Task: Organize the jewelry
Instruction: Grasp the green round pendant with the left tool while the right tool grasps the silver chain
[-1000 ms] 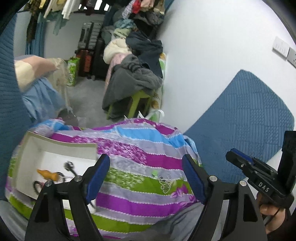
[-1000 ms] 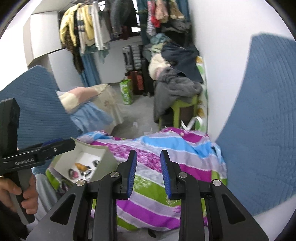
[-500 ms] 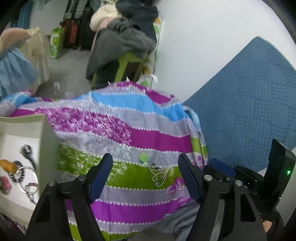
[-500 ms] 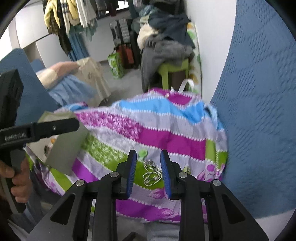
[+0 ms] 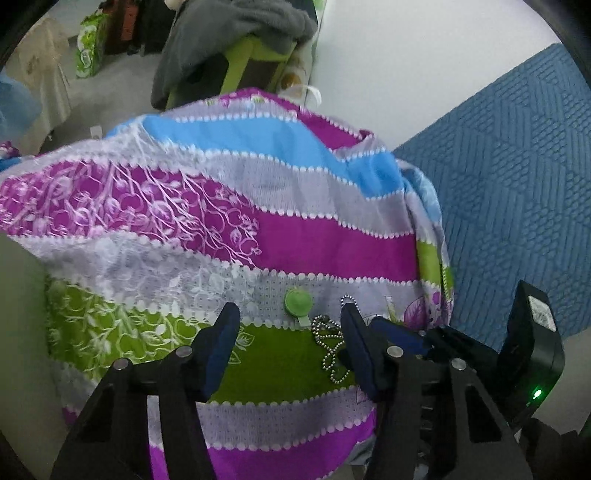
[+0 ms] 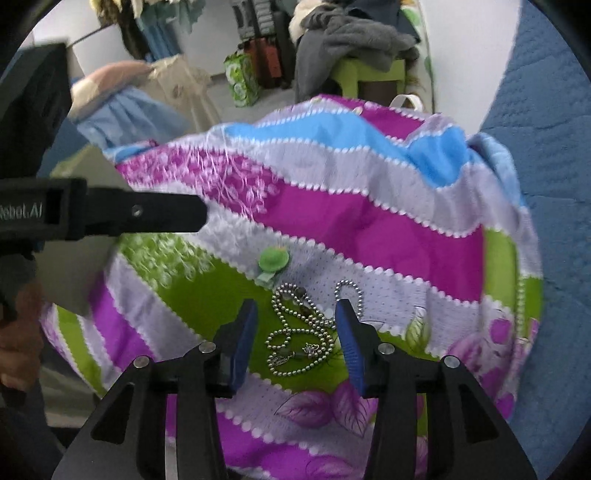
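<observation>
A silver bead-chain necklace point(image 6: 301, 332) lies coiled on the striped purple, green and blue cloth point(image 6: 369, 229). My right gripper point(image 6: 295, 341) is open, its blue pads on either side of the chain, just above it. A green fuzzy hair clip point(image 6: 272, 260) lies just beyond the chain. In the left wrist view my left gripper point(image 5: 290, 347) is open and empty over the cloth, with the clip point(image 5: 298, 302) and the chain point(image 5: 328, 347) between and by its right pad. The jewelry box point(image 6: 83, 221) shows only as a pale edge at the left.
A blue quilted mat point(image 5: 517, 166) lies right of the cloth, against a white wall point(image 5: 406, 55). A green stool piled with grey clothes point(image 6: 354, 33) stands beyond. The left gripper's body point(image 6: 92, 214) crosses the left side of the right wrist view.
Both grippers have moved down and closer to the cloth. My right gripper has opened from nearly shut and now straddles the necklace. The box has slid out of the left view.
</observation>
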`<state>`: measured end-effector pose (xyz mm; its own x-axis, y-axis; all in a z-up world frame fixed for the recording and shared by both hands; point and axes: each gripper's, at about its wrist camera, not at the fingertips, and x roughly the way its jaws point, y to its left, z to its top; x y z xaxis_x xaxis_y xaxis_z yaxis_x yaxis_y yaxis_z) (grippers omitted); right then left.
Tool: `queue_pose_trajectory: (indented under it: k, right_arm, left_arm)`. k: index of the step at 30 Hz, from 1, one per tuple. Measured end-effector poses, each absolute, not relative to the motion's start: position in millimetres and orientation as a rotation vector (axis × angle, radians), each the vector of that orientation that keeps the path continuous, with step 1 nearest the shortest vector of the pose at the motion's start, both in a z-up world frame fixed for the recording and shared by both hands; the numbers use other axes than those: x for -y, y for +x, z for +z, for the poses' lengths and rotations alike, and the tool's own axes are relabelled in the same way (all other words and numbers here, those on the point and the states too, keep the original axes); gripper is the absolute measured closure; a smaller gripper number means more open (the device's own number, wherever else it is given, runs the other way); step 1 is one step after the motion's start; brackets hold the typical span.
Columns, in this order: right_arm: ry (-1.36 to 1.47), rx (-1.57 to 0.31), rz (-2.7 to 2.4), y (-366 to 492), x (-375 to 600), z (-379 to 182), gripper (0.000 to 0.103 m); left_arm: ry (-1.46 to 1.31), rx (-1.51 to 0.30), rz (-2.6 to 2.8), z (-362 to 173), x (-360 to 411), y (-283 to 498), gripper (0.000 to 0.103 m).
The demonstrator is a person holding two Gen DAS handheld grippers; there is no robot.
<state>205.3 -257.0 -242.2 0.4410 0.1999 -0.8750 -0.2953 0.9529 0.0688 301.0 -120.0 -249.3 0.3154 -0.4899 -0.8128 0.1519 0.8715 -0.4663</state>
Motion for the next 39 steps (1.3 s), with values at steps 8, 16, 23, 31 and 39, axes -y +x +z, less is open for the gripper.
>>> queue_pose_trajectory:
  k: [8,16,23,31,39]
  right_arm:
    - [-0.197,-1.044,0.318,201,253,-268,0.062]
    - [-0.156,-1.045,0.314,201,256,-275,0.081]
    - [-0.07,-1.096,0.279,212,270,-273,0.098]
    - [-0.027,-1.093,0.254,207,276,-262,0.098]
    - [-0.011,-1.06,0.235,206,280,-243,0.1]
  left_arm:
    - [-0.321,-1.224,-0.476,-274,134,310,0.059]
    - [-0.266,-1.243,-0.511,-287,155,319,0.062]
    - [-0.24,-1.254,-0.51,-294,166,319,0.065]
    - [-0.219,-1.247,-0.471,-296,169,322,0.081]
    - [-0.166,-1.238,-0.447,-296,180,326,0.081]
